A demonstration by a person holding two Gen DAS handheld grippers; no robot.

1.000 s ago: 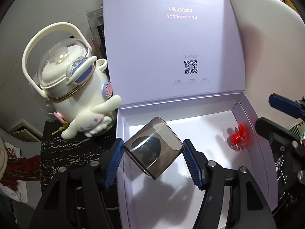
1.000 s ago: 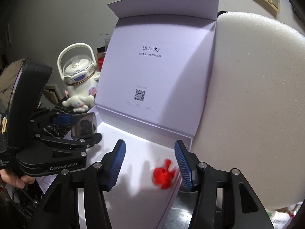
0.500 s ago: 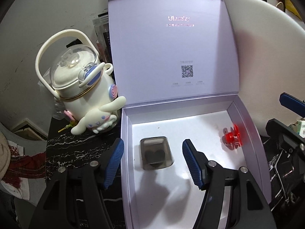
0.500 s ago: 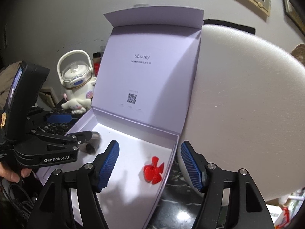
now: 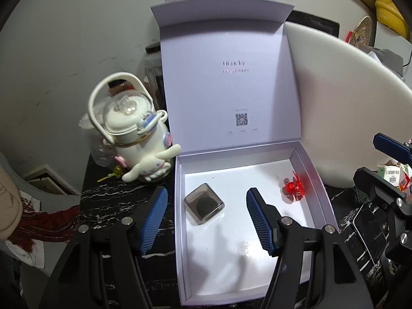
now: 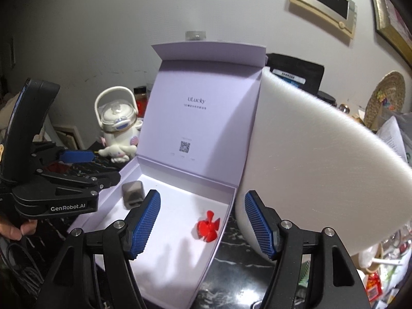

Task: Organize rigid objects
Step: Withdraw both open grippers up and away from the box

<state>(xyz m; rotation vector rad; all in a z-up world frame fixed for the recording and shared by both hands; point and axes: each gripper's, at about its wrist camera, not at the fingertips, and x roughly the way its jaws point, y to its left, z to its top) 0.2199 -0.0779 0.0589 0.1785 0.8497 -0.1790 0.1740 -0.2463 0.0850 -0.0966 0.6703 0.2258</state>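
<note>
A smoky grey see-through cube (image 5: 204, 204) lies on the white floor of the open lilac box (image 5: 177, 206), towards its left side. A red propeller-shaped toy (image 5: 293, 189) lies near the box's right wall. My left gripper (image 5: 206, 191) hovers open above the cube, well clear of it. My right gripper (image 6: 201, 193) stands open above the box's right half, with the red toy (image 6: 206, 228) below and between its fingers, untouched. The right wrist view shows the cube (image 6: 132, 193) behind the left blue pad. The left gripper (image 6: 103, 167) enters that view from the left.
The box lid (image 5: 226, 90) stands upright at the back. A white cartoon kettle-shaped bottle (image 5: 136, 134) sits left of the box on the dark marbled top. A large white foam board (image 5: 347, 103) leans on the right. A phone (image 5: 368, 229) lies at the right, and a hand (image 6: 11, 230) holds the left gripper.
The left gripper let go of the grey cube, which now rests on the box floor. Both grippers rose and drew back from the box. The right jaws widened.
</note>
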